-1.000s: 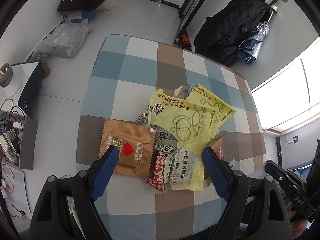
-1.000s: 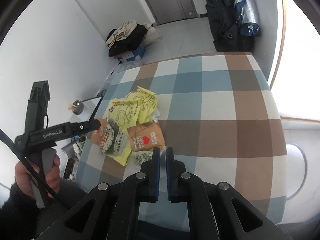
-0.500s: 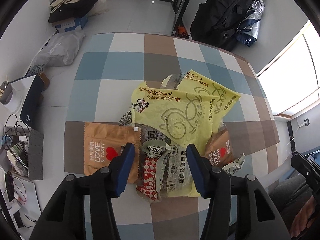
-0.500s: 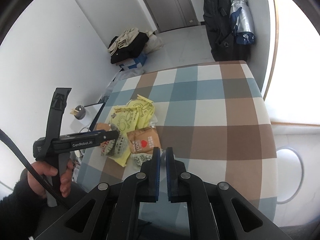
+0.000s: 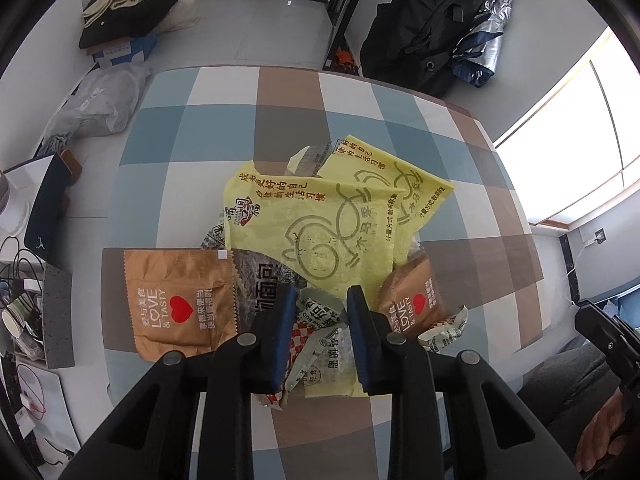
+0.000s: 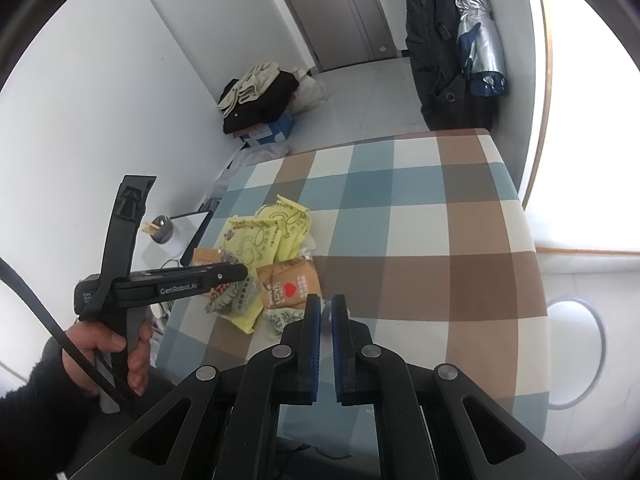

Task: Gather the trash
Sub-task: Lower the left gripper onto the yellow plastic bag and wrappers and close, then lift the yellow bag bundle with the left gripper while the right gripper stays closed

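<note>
A pile of snack wrappers lies on the checked tablecloth (image 5: 224,128): two yellow bags (image 5: 328,224), a brown "LOVE & TASTY" sachet (image 5: 180,304), a second brown sachet (image 5: 412,304) and a red-checked wrapper (image 5: 300,336). My left gripper (image 5: 321,296) points steeply down into the pile's near side. Its jaws are closing, and a crumpled grey-white wrapper (image 5: 322,316) fills the gap between the pads. In the right wrist view the left gripper (image 6: 240,270) reaches over the pile (image 6: 264,248), held by a hand (image 6: 100,344). My right gripper (image 6: 326,308) hovers shut and empty near the table's front edge.
A black bag (image 5: 424,28) and a folded silver umbrella (image 5: 484,44) hang at the far wall. Clothes lie on a box (image 5: 124,12) and a grey plastic bag (image 5: 96,104) sits on the floor. A cluttered desk with cables (image 5: 24,272) stands at the left.
The left gripper's jaws have narrowed from wide apart to close around the crumpled wrapper, and the pile looks nearer. The right gripper has stayed shut and about in place.
</note>
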